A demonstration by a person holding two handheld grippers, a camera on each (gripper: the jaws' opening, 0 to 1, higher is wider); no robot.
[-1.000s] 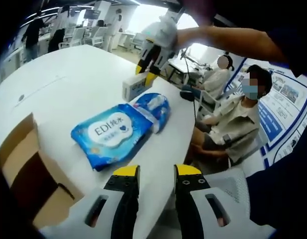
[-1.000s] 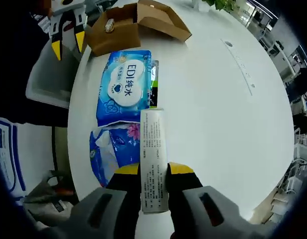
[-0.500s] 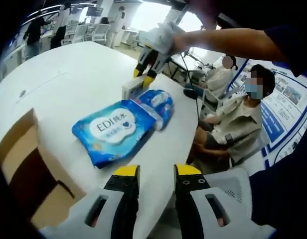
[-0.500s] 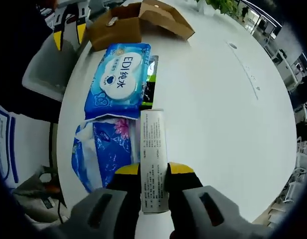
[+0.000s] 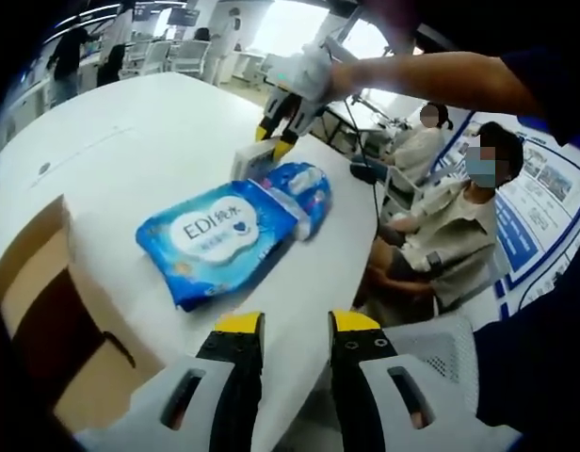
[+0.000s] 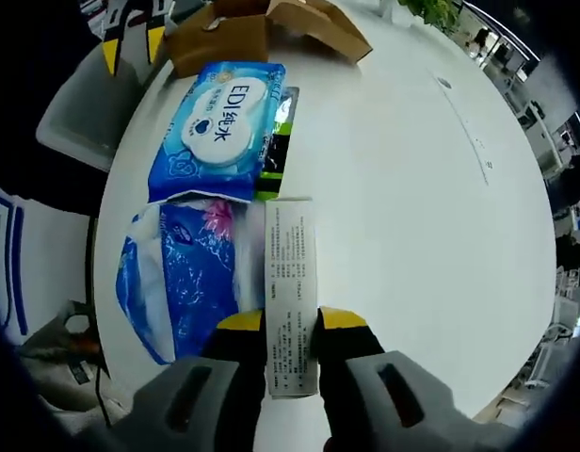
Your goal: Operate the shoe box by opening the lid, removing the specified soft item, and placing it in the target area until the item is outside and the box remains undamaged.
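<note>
Box (image 6: 262,33) lid open; wipes pack (image 6: 213,127) and blue pouch (image 6: 182,282) out on counter (image 6: 412,207). My right tool (image 6: 290,320) clamps white carton (image 6: 290,292), release pending. Left tool (image 5: 297,325) parted, empty.

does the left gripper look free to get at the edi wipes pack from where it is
Probably yes. The left gripper is open and holds nothing, and the wipes pack lies flat on the white table ahead of its jaws with nothing between. The right gripper is busy holding a white box.
</note>
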